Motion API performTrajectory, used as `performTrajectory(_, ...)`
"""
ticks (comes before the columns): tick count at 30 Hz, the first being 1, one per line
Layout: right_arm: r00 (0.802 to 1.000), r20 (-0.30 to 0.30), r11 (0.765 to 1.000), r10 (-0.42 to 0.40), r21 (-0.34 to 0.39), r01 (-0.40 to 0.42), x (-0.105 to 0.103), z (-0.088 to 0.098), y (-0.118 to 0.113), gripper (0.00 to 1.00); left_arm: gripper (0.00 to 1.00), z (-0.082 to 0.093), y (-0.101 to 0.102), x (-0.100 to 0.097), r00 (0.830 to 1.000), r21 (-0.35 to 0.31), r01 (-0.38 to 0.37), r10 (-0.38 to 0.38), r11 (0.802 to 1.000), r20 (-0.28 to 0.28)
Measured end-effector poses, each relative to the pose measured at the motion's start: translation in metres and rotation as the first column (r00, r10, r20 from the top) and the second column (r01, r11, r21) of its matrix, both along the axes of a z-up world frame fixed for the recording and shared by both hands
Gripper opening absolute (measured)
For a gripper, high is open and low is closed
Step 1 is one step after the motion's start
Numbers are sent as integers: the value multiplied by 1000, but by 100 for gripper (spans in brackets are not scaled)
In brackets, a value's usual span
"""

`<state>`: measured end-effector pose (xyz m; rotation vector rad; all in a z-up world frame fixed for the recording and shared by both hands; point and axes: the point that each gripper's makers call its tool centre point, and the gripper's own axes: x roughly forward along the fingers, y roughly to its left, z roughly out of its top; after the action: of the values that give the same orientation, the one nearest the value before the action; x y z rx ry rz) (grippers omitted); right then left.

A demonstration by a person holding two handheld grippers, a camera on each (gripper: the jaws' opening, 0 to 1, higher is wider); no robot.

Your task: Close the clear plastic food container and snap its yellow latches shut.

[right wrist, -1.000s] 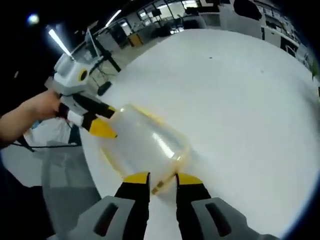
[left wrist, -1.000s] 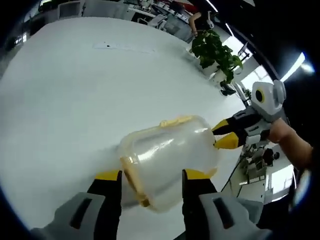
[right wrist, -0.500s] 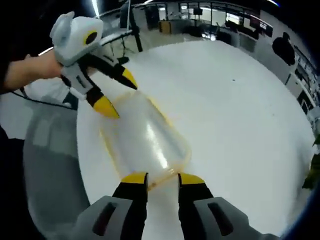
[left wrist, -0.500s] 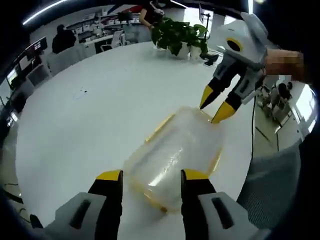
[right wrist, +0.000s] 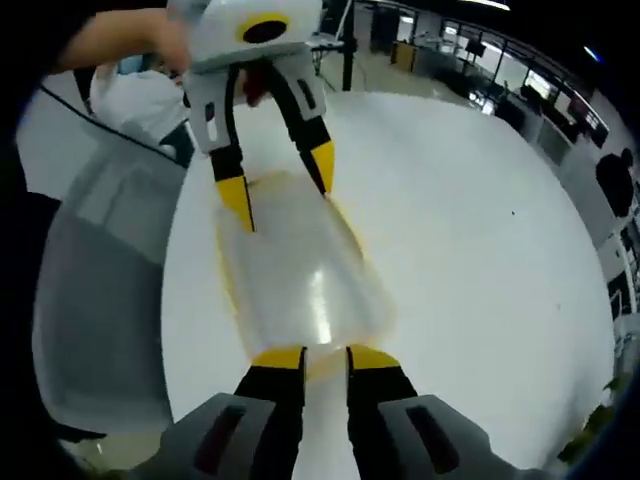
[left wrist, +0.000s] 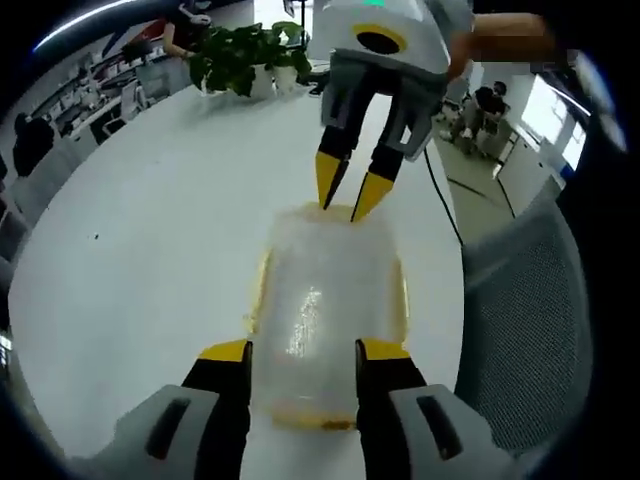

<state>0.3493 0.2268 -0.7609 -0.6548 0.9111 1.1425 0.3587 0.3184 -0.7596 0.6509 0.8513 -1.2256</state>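
The clear plastic food container is seen lying on the white surface, near its edge, between the two grippers. In the left gripper view, the left gripper is spread wide, its yellow-tipped jaws standing on either side of the container's near end; whether they press its walls cannot be told. At the far end, the right gripper is seen pointing down, its tips nearly together at the container's rim. In the right gripper view, the right gripper is narrowed on the rim of the near end, though a firm grip cannot be told. The container is an oblong with rounded corners, its translucent, glossy plastic catching a highlight, and yellow trim is seen along its edges. A grey mesh chair stands beside the surface.
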Motion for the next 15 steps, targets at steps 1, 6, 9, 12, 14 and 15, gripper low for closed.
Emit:
performTrajectory(1, 1000, 2, 1000, -3, 0, 3, 2, -1, -1, 15, 41, 2, 1, 0, 1000, 5, -2, 2, 1000, 14)
performTrajectory(6, 996, 38, 996, 82, -25, -81, -3, 3, 3, 19, 40, 22, 4, 0, 995, -37, -77, 79, 996, 53)
performTrajectory(9, 992, 26, 993, 121, 10, -121, -8, 7, 14, 20, 40, 29, -1, -9, 997, -78, -79, 81, 994, 21)
performTrajectory(12, 992, -11, 992, 127, 23, -127, -7, 10, 24, 22, 38, 30, -8, -17, 998, -93, -65, 66, 994, 7)
performTrajectory(14, 985, 0, 984, 171, 50, -170, -6, 14, 35, 23, 38, 29, -12, -20, 998, -96, -57, 58, 994, 9)
performTrajectory(15, 983, 4, 981, 185, 64, -185, -5, 16, 40, 23, 38, 28, -14, -20, 998, -95, -53, 54, 994, 13)
